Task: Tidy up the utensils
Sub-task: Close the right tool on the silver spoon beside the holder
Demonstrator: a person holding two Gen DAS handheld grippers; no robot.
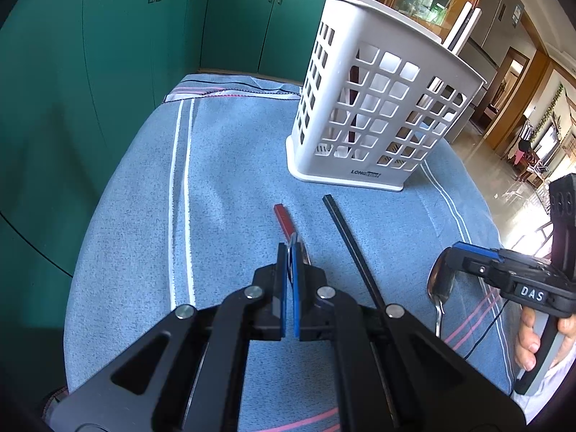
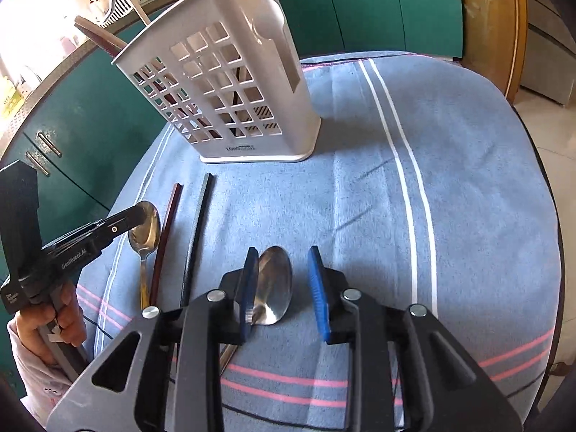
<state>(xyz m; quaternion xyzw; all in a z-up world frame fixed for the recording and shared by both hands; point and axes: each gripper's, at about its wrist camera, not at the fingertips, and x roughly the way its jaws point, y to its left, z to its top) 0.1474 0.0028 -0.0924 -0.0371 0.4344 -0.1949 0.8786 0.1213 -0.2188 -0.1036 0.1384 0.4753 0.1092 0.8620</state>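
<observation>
A white slotted utensil holder [image 1: 378, 108] [image 2: 230, 90] stands on the blue cloth and holds several sticks. My left gripper [image 1: 291, 252] [image 2: 138, 216] is shut on the bowl of a steel spoon [image 2: 145, 232], beside a red chopstick [image 1: 284, 221] [image 2: 167, 226] and a black chopstick [image 1: 351, 248] [image 2: 196, 230] lying on the cloth. My right gripper [image 2: 284, 280] [image 1: 451, 255] is open, its jaws on either side of a second steel spoon [image 2: 273, 288] [image 1: 439, 288] lying on the cloth.
The blue striped cloth [image 1: 230, 194] [image 2: 450, 180] covers a small round table. Teal cabinets [image 1: 108, 54] stand behind it. A tiled floor [image 1: 504, 180] lies beyond the table's right edge.
</observation>
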